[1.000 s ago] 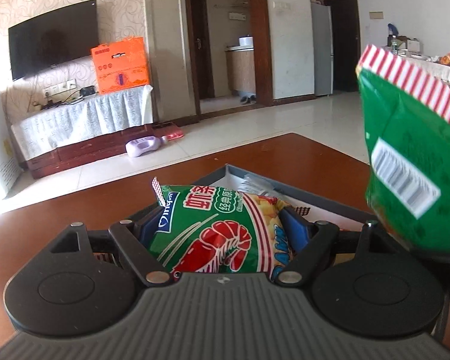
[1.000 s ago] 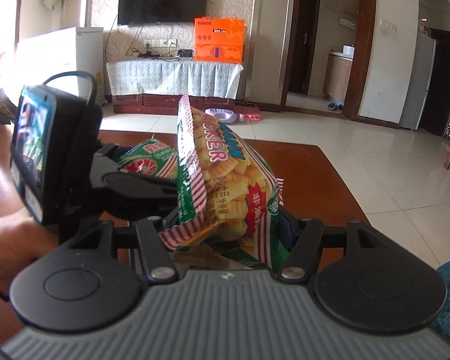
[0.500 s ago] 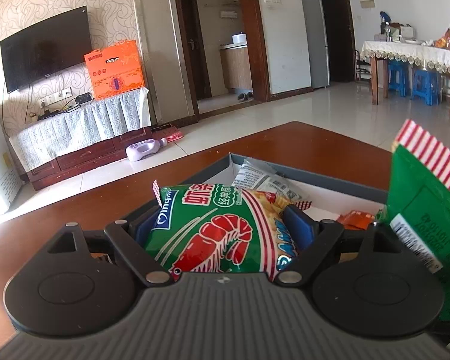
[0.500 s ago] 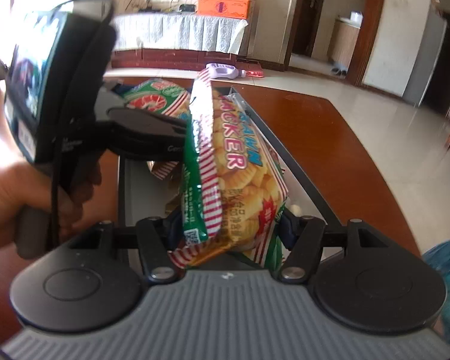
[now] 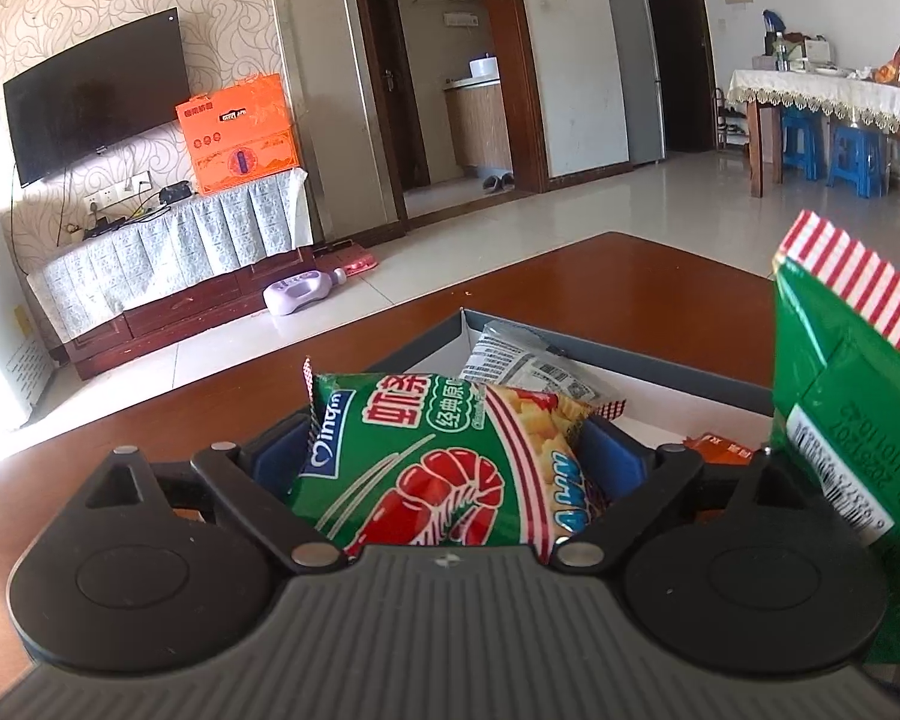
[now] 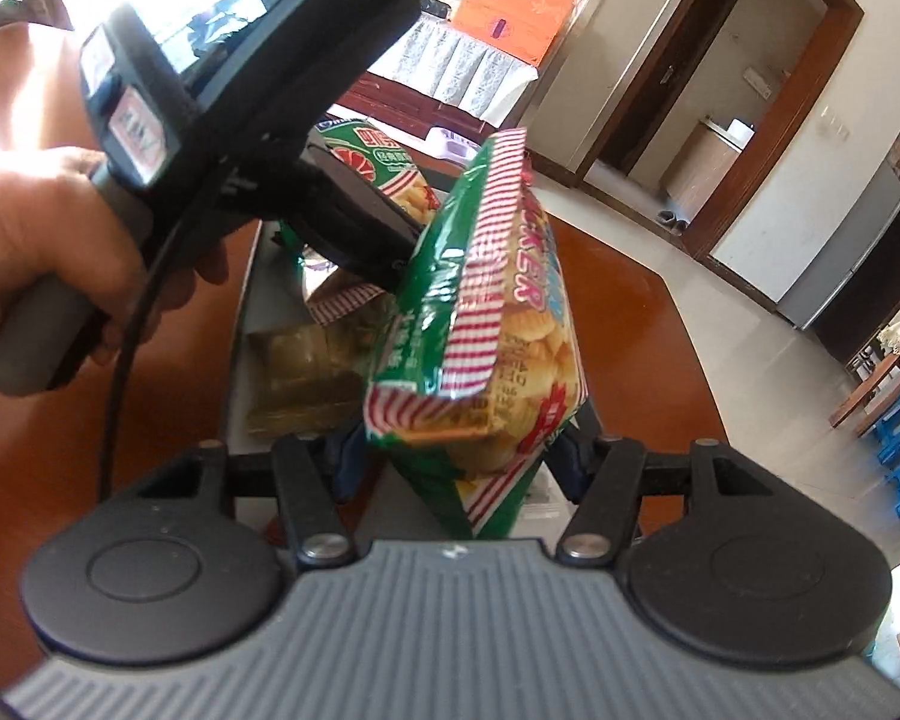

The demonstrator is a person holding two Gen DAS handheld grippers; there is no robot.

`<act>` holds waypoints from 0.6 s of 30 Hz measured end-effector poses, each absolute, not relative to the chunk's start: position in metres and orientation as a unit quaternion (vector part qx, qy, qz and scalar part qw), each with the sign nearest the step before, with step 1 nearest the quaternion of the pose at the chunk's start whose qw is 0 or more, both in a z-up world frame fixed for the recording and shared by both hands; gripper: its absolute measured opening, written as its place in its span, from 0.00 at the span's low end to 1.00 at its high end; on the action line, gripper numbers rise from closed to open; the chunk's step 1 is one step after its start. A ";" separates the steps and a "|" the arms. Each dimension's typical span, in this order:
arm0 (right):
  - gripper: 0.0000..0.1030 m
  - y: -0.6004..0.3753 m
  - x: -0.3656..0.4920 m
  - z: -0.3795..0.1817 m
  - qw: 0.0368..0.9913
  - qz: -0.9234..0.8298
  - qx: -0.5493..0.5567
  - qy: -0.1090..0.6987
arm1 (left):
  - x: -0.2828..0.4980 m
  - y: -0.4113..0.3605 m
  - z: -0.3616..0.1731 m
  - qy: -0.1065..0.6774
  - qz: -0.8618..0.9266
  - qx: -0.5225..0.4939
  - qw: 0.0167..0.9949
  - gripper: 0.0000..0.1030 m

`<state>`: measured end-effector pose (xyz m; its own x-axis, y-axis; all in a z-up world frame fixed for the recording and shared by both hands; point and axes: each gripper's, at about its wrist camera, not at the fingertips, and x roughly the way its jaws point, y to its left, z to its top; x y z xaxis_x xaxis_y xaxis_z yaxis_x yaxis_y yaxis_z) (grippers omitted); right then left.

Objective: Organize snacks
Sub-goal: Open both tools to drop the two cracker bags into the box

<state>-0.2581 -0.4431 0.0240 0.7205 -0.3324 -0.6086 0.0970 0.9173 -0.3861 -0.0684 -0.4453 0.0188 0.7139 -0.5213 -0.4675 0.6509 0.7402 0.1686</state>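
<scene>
1. Right gripper [image 6: 450, 450] has tipped down over the box [image 6: 243, 324] compared with a second ago; jaws clamped on the cracker bag [image 6: 498, 324], now hanging above the box interior.
2. Left gripper [image 5: 444, 468] barely moved, jaws closed on the shrimp chip bag [image 5: 426, 468], held over the box's near edge [image 5: 630, 354].
3. Box on the wooden table [image 5: 600, 276] already holds a grey-white packet [image 5: 528, 360] and an orange packet [image 5: 720, 444].
4. Meaning: likely both bags are about to be dropped in; neither released yet.
</scene>
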 end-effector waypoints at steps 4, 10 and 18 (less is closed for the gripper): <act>0.64 -0.449 -0.264 0.032 0.921 -0.106 -0.138 0.349 | -0.067 -0.444 0.021 0.207 -0.317 0.160 0.912 0.97; 0.65 -0.460 -0.271 0.042 0.929 -0.099 -0.099 0.342 | -0.071 -0.444 0.027 0.207 -0.309 0.162 0.914 0.99; 0.79 -0.465 -0.287 0.061 0.952 -0.099 -0.048 0.285 | -0.092 -0.427 0.039 0.190 -0.290 0.155 0.925 0.99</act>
